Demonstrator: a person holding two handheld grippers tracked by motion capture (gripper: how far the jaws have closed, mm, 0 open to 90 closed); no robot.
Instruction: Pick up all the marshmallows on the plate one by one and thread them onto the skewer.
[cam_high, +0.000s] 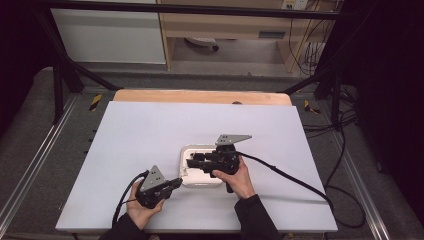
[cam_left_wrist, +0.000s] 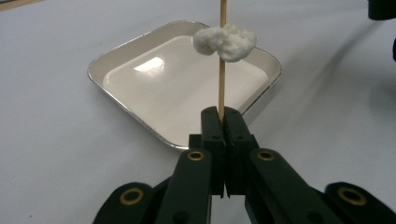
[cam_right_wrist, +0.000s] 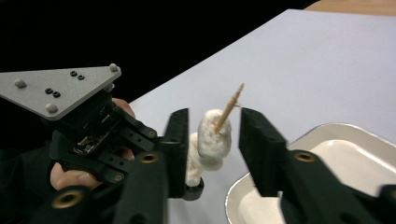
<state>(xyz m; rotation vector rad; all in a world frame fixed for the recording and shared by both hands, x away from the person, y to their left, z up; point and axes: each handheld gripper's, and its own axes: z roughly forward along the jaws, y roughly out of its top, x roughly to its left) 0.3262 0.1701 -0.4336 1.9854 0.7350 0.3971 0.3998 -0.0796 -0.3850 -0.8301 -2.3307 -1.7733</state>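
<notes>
Your left gripper (cam_left_wrist: 223, 122) is clamped tight on the lower end of a thin wooden skewer (cam_left_wrist: 222, 88), which stands up from the jaws over the near edge of the shallow white tray (cam_left_wrist: 140, 44). A soft white marshmallow-like lump (cam_left_wrist: 226, 42) sits threaded high on that skewer, near its tip. Your right gripper (cam_right_wrist: 212, 128) brackets the lump with its jaws partly apart; the pads (cam_right_wrist: 180, 135) stand beside it, the left one perhaps brushing it, with no squeeze on it. The risk from here lies in the lump's softness and the skewer's thinness. If you close the right jaws hard, you likely crush or tear the lump rather than slide it. If you pull off the line of the stick, you could bend or snap the skewer, or twist it in the left grip. If the lump sticks to a pad, it may come away in strands. In the high view both grippers hang at the tray's near side, so a lump that slips free could land on the white tabletop (cam_high: 150, 130) instead of in the tray.
</notes>
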